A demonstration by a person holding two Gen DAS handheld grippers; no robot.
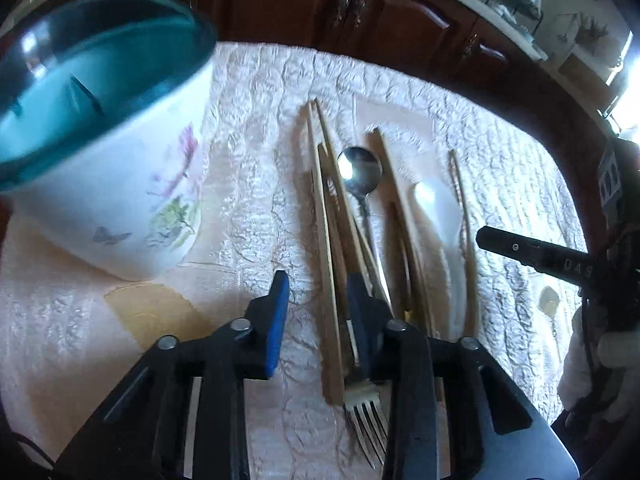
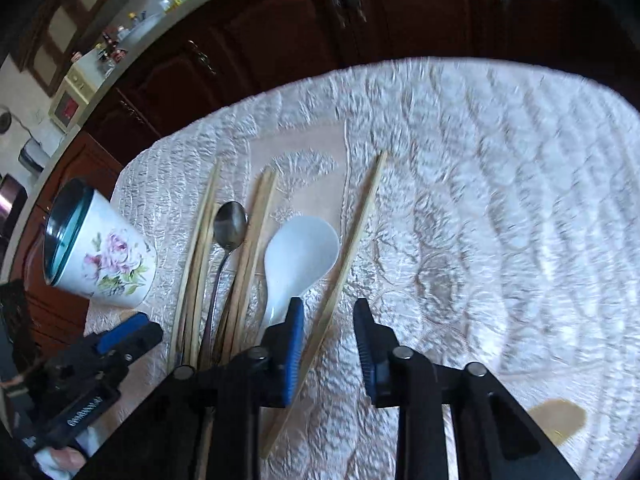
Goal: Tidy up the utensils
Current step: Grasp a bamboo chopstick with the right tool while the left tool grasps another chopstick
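A white floral cup [image 1: 120,184] with a teal inside stands on the quilted cloth at the left; it also shows in the right wrist view [image 2: 108,260]. Several wooden chopsticks [image 1: 326,248], a metal spoon [image 1: 360,170], a white plastic spoon [image 1: 434,208] and a fork [image 1: 366,412] lie side by side. My left gripper [image 1: 318,296] is open, low over the chopsticks beside the cup. My right gripper [image 2: 328,320] is open over a lone chopstick [image 2: 352,252], next to the white spoon [image 2: 298,256] and metal spoon [image 2: 230,222].
The white quilted cloth [image 2: 500,200] covers the table, with dark wooden cabinets [image 1: 304,8] behind its far edge. A yellowish patch [image 1: 152,312] marks the cloth near my left gripper. The right gripper's body [image 1: 532,254] shows at the right edge of the left view.
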